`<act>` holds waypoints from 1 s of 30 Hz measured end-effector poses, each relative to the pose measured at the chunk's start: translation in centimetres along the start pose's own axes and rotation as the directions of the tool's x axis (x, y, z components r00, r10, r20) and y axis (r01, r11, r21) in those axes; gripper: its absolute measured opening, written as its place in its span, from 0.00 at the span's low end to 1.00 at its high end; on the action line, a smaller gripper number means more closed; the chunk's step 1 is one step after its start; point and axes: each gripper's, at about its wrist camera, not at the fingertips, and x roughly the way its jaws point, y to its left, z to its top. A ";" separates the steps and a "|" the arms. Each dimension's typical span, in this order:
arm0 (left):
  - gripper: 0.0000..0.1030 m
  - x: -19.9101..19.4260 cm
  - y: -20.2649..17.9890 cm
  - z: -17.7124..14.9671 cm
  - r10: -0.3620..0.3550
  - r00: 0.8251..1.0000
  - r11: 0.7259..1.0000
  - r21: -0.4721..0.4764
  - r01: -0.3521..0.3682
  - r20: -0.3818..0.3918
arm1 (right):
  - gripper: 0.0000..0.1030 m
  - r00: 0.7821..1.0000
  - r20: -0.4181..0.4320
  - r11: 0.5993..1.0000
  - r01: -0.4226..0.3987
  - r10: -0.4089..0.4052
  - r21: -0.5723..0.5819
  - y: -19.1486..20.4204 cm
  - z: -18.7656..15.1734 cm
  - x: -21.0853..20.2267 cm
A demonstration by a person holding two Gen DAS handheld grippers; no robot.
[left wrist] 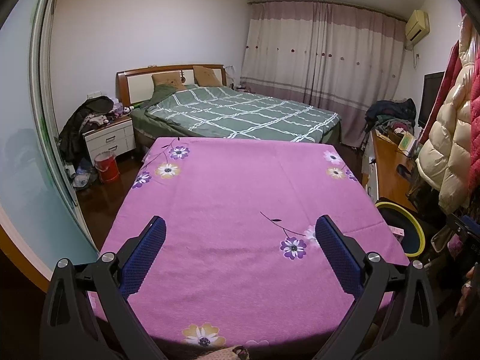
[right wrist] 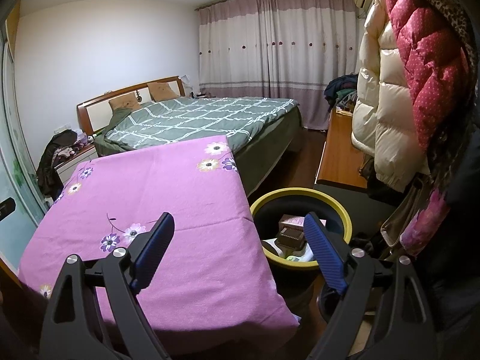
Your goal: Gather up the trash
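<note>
A yellow-rimmed black trash bin point(right wrist: 345, 213) stands on the floor just right of the table with the pink flowered cloth point(right wrist: 168, 186). Inside it lie a brown box point(right wrist: 289, 235), a pinkish box point(right wrist: 292, 219) and some paper scraps. My right gripper point(right wrist: 240, 228) is open and empty, its fingers spread over the table's right edge and the bin. My left gripper point(left wrist: 240, 231) is open and empty, low above the pink cloth point(left wrist: 240, 186). The bin also shows in the left wrist view point(left wrist: 420, 234) at the table's right side. No loose trash shows on the cloth.
A bed with a green checked quilt point(left wrist: 240, 114) lies behind the table. A nightstand point(left wrist: 111, 141) with piled clothes and a red bucket point(left wrist: 106, 168) stand at the left. A wooden dresser point(right wrist: 339, 156) and hanging puffy coats point(right wrist: 390, 105) are at the right.
</note>
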 end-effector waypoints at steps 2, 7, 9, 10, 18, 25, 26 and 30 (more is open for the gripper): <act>0.95 0.0 0.1 0.0 -0.002 1.000 1.000 0.001 0.002 -0.001 | 0.81 1.000 -0.001 1.000 0.001 -0.001 0.001 0.0 0.0 0.1; 0.95 0.2 0.0 0.0 -0.005 1.000 1.000 0.001 0.005 -0.006 | 0.81 1.000 -0.005 1.000 -0.004 0.004 0.003 0.0 0.0 0.1; 0.95 0.4 0.0 0.0 -0.005 1.000 1.000 0.001 0.005 -0.010 | 0.82 1.000 -0.007 1.000 -0.004 0.004 0.002 0.1 0.0 0.2; 0.95 0.5 0.0 -0.1 -0.005 1.000 1.000 0.001 0.005 -0.013 | 0.82 1.000 -0.008 1.000 -0.004 0.004 0.002 0.1 0.0 0.3; 0.95 0.7 -0.1 -0.3 -0.005 1.000 1.000 0.000 0.005 -0.017 | 0.82 1.000 -0.014 1.000 -0.010 0.010 0.005 0.1 -0.2 0.7; 0.95 1.0 -0.2 -0.5 -0.005 1.000 1.000 -0.001 0.004 -0.022 | 0.82 1.000 -0.017 1.000 -0.012 0.012 0.004 0.3 -0.2 0.8; 0.95 1.0 -0.2 -0.5 -0.005 1.000 1.000 -0.001 0.005 -0.022 | 0.82 1.000 -0.017 1.000 -0.012 0.012 0.004 0.3 -0.2 0.8; 0.95 1.0 -0.2 -0.5 -0.004 1.000 1.000 -0.001 0.004 -0.021 | 0.82 1.000 -0.019 1.000 -0.012 0.012 0.004 0.3 -0.2 0.8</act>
